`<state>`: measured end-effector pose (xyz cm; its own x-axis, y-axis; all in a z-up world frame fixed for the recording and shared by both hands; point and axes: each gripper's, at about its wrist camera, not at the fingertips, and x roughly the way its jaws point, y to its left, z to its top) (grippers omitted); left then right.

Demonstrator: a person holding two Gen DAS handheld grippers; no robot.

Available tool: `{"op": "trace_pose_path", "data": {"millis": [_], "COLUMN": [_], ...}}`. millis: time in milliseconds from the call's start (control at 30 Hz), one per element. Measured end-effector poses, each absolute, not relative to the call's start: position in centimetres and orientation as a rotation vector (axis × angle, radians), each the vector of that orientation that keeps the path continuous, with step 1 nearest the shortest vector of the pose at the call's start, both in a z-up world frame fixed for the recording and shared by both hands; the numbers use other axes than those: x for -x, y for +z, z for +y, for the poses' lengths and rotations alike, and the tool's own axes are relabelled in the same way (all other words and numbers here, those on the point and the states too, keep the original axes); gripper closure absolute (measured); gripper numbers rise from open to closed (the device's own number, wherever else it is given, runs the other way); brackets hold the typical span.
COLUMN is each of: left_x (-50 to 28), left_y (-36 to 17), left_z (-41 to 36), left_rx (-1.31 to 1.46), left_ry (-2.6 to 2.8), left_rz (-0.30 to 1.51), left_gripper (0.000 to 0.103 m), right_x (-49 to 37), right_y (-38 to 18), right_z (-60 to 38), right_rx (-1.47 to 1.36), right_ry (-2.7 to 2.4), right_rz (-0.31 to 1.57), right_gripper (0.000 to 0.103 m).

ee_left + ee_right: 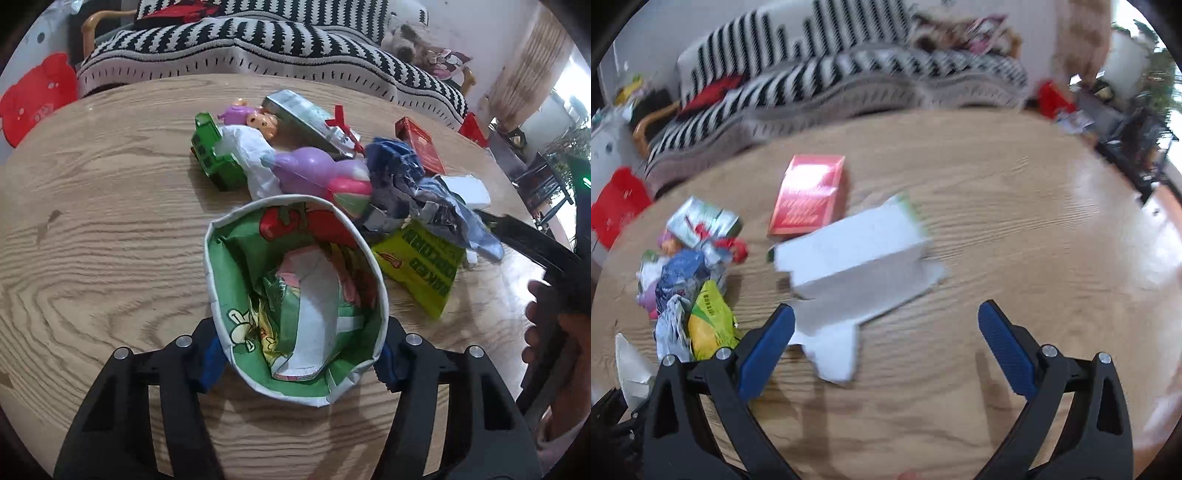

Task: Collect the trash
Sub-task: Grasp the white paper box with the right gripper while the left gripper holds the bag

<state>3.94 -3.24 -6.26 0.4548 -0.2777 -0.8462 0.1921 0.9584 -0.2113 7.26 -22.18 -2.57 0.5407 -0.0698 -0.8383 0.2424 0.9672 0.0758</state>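
Observation:
My left gripper (298,365) is shut on a paper cup (229,280) with a green printed inside, its blue pads pressed on both sides near the rim. Crumpled wrappers (295,314) lie inside the cup, which sits on the wooden table (110,221). My right gripper (886,312) hangs open over a flattened white carton (857,251); nothing is between its fingers, and this view is blurred. Just beyond the cup lies a trash pile: a yellow-green snack bag (421,269) and a crumpled blue wrapper (395,177).
Toys are mixed into the pile: a purple figure (314,170) and a green block (214,155). A silver carton (306,118) and a red box (809,195) lie farther back. A striped sofa (258,48) runs behind the table. A hand (546,332) shows at the right.

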Motion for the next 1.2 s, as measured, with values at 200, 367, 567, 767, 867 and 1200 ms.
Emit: {"op": "trace_pose_path", "data": {"millis": [200,367,567,767,867,1200], "left_x": [-4.6,-5.1,-4.8,-3.8,-3.8,-4.1], "left_y": [-6.2,-6.4,-6.1,-5.5,-5.3,-5.2], "left_z": [-2.9,-2.4,-2.8,-3.2,-2.6,-1.0], "left_rx": [0.090,0.106,0.125,0.059,0.057,0.068], "left_ry": [-0.318,-0.328,-0.376,-0.363,-0.349,-0.301], "left_rz": [1.059,1.048,1.034,1.001,0.992,0.982], "left_gripper": [0.041,0.047,0.051,0.051,0.051,0.051], "right_x": [-9.5,-9.9,-8.4,-6.2,-5.3,-4.5], "right_y": [-3.2,-3.8,-3.4,-3.2,-2.6,-1.4], "right_z": [-21.8,-22.6,-24.4,-25.2,-25.2,-24.9], "right_rx": [-0.142,-0.161,-0.191,-0.218,-0.215,-0.234], "right_ry": [-0.195,-0.143,-0.117,-0.105,-0.114,-0.104], "right_rz": [1.009,1.005,0.987,0.965,0.931,0.879], "right_gripper": [0.007,0.024,0.099,0.099,0.100,0.100]}}
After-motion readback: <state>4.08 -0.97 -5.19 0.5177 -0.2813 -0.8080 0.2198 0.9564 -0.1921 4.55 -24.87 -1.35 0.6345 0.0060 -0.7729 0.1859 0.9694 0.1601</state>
